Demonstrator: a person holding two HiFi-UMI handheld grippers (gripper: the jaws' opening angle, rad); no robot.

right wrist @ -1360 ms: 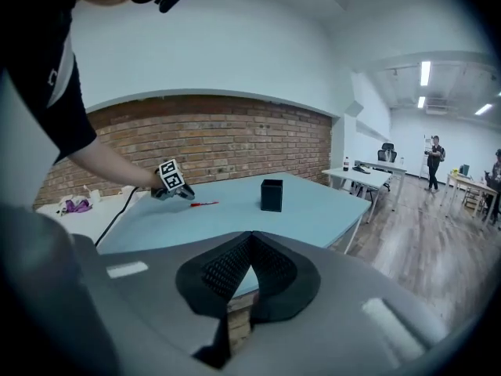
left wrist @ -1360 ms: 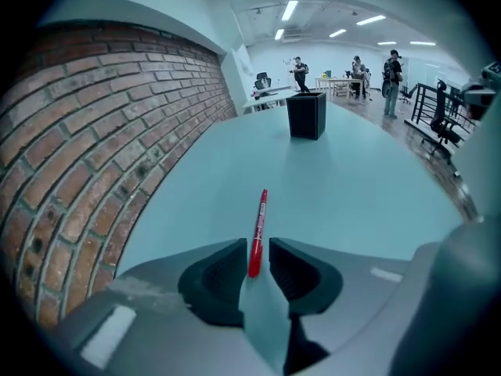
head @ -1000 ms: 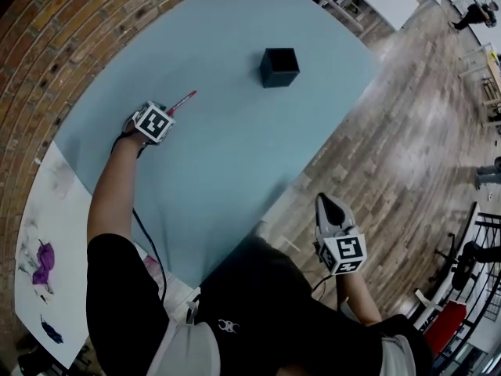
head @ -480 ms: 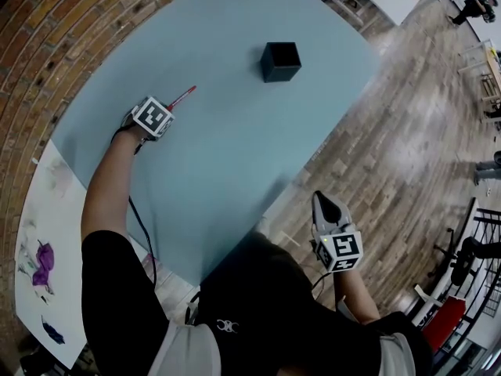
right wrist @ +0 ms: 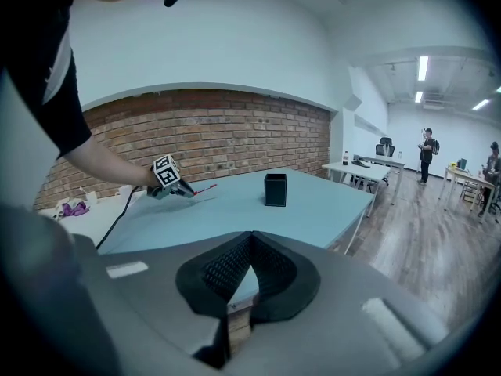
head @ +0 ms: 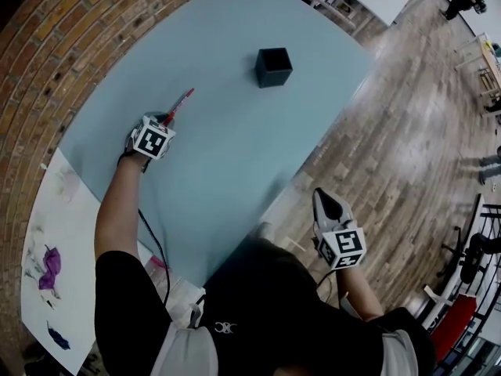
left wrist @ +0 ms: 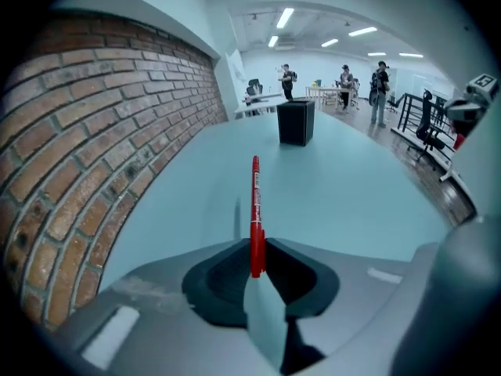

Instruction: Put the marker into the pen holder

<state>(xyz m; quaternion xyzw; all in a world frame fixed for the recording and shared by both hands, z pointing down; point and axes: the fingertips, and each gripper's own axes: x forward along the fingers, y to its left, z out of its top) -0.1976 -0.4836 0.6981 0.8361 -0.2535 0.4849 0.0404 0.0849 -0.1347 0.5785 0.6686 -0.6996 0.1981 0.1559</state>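
Observation:
A red marker sticks out forward from my left gripper, whose pads press on its rear end. The jaws are opening slightly with the marker still between them. The marker hangs just above the light blue table and casts a thin shadow on it. Its tip points toward the black square pen holder, which stands upright farther back on the table. My right gripper hovers off the table's near edge over the floor, shut and empty.
A brick wall runs along the table's left side. A white table with purple stains adjoins at the near left. A black cable trails from the left gripper. Wooden floor lies to the right, with people and furniture far off.
The left gripper's jaws have closed on the marker's rear end, and the gripper has drawn back a little toward me with the marker in it. The right gripper has stayed put.

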